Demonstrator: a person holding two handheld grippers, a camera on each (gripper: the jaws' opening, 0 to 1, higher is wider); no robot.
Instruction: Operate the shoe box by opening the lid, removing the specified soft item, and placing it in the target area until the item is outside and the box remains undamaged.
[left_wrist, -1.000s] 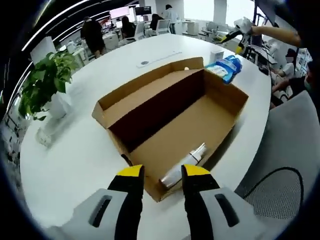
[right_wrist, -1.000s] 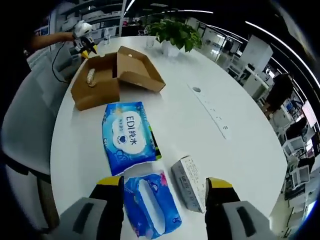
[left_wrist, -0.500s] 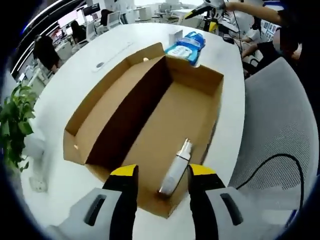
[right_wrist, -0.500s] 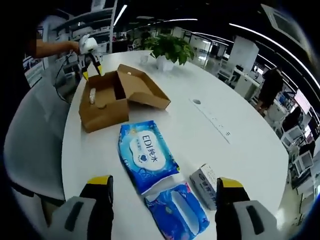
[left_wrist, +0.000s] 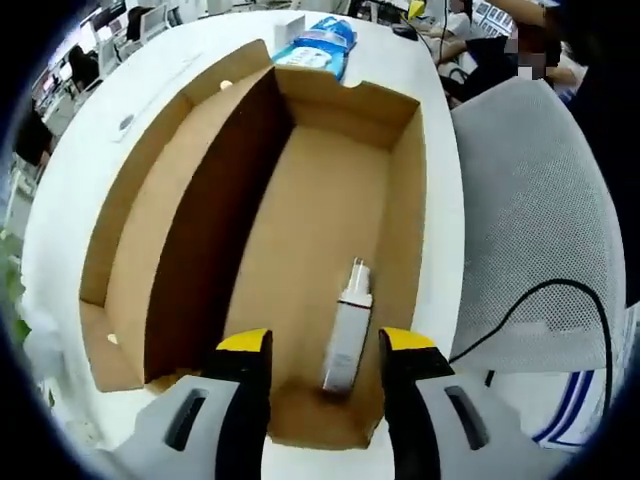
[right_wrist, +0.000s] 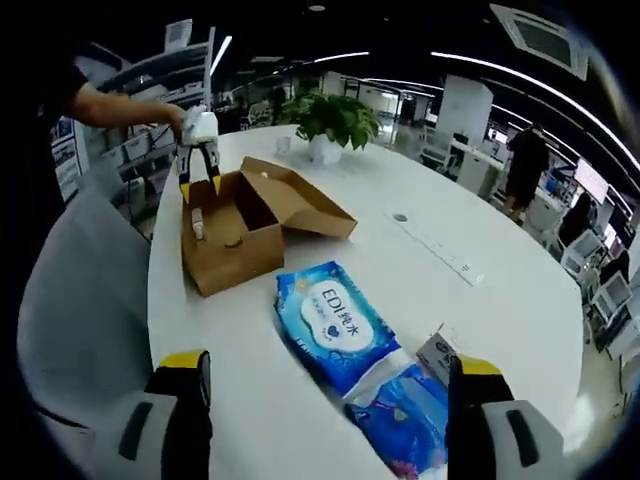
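Left gripper view: the left gripper (left_wrist: 325, 345) hangs over the near end of the open shoe box (left_wrist: 300, 215), yellow-tipped jaws parted, nothing between them; the box lid (left_wrist: 150, 220) is folded out flat to the left; inside, on the cardboard floor near the right wall, lies a small white tube-like item (left_wrist: 349, 335), long axis running near to far, its near end between the jaw tips in view but whether they touch it cannot be told; beyond the far end of the box, a blue wipes pack (left_wrist: 318, 45) on the white table (left_wrist: 60, 190); a grey mesh chair (left_wrist: 530, 210) to the right, a black cable looping across it.

Right gripper view: the right gripper (right_wrist: 330, 365) is spread wide and empty, above the table near edge; just ahead, the blue wipes pack (right_wrist: 335, 322), a second blue tissue pack (right_wrist: 405, 420) nearer, a small white carton (right_wrist: 438, 350) at its right; far left, the shoe box (right_wrist: 235, 225) with the left gripper (right_wrist: 200, 135) poised above it; a potted plant (right_wrist: 325, 120) beyond.
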